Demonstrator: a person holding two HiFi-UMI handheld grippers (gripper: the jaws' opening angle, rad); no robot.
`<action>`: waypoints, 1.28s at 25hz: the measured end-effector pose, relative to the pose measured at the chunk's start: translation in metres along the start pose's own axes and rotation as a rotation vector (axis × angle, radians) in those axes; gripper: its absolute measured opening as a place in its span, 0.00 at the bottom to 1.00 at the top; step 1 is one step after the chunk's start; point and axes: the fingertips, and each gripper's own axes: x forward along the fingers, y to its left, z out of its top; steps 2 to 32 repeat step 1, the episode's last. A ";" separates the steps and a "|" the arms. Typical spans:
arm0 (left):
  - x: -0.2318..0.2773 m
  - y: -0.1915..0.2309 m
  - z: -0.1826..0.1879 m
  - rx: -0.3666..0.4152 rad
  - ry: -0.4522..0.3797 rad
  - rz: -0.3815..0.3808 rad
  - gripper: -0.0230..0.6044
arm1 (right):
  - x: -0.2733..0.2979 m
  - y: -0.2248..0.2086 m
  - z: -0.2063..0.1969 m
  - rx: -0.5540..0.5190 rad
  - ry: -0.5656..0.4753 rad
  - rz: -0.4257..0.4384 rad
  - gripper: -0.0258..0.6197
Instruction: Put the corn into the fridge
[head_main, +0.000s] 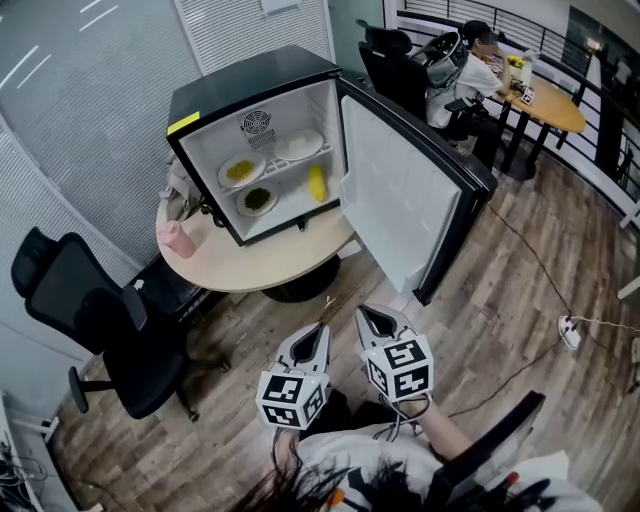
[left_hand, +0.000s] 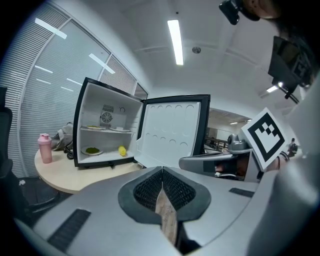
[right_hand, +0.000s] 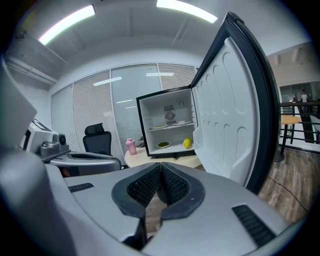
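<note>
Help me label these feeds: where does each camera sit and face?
Head view: on the person's head, steeply down on the open fridge and table; left gripper, right gripper, hair show.
Left gripper view: on the left gripper, facing the fridge; its shut jaws show.
Right gripper view: on the right gripper, facing the fridge past its door; shut jaws show.
Shared: all three see the corn inside.

Yellow corn (head_main: 316, 183) lies, seemingly upright, inside open fridge (head_main: 257, 88).

You're looking down on a wood floor (head_main: 520, 290) and a round tabletop (head_main: 260, 262). A black chair (head_main: 85, 300) is sitting left of it, blinds (left_hand: 45, 100) are covering the wall, and ceiling strips (left_hand: 175, 35) are glowing.
</note>
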 end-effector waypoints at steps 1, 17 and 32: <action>0.000 0.000 0.000 0.000 -0.001 0.000 0.05 | 0.000 0.000 -0.001 -0.001 0.001 0.002 0.07; 0.000 0.000 0.000 0.000 -0.001 0.000 0.05 | 0.000 0.000 -0.001 -0.001 0.001 0.002 0.07; 0.000 0.000 0.000 0.000 -0.001 0.000 0.05 | 0.000 0.000 -0.001 -0.001 0.001 0.002 0.07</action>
